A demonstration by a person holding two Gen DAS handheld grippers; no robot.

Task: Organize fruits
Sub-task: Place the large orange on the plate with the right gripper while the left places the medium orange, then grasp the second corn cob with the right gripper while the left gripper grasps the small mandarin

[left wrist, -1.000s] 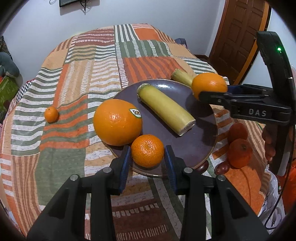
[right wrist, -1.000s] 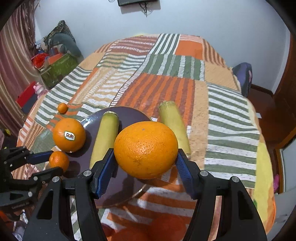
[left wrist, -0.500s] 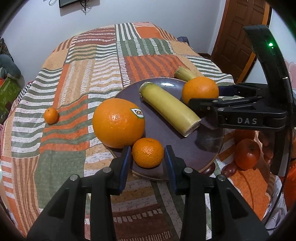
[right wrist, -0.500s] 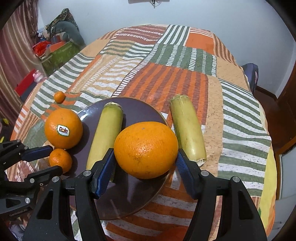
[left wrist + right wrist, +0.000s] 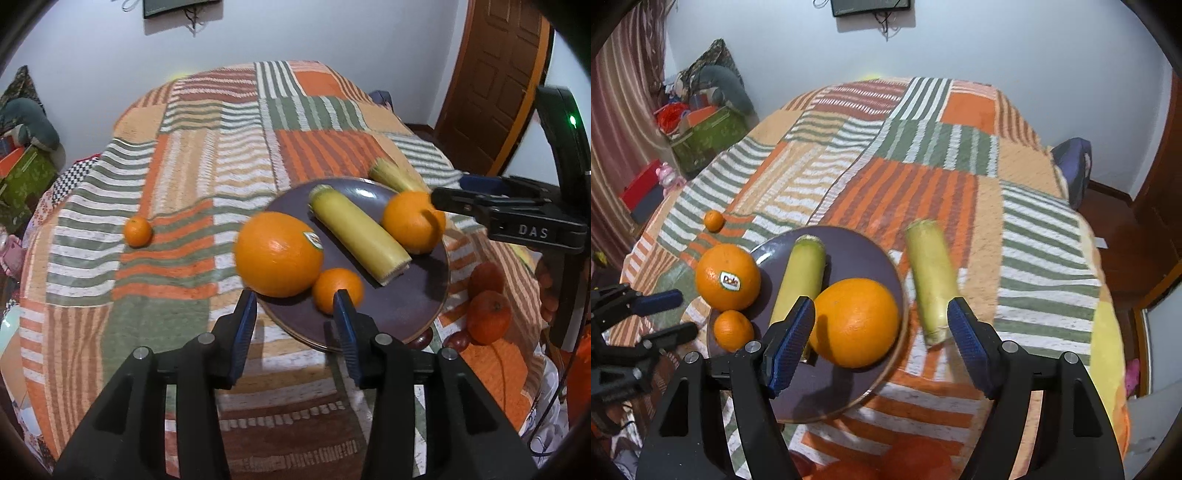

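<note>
Both claws are spread and hold nothing: the right claw sits just short of the orange lying on the dark plate, and the left claw hovers by the small mandarin at the plate's near edge. A stickered orange and a yellow-green stalk share the plate; a second stalk lies on the striped cloth beside it.

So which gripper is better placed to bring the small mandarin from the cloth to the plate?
Left. The small mandarin lies on the cloth left of the plate, on the open left gripper's side. The right gripper is across the plate, facing the corn.
</note>
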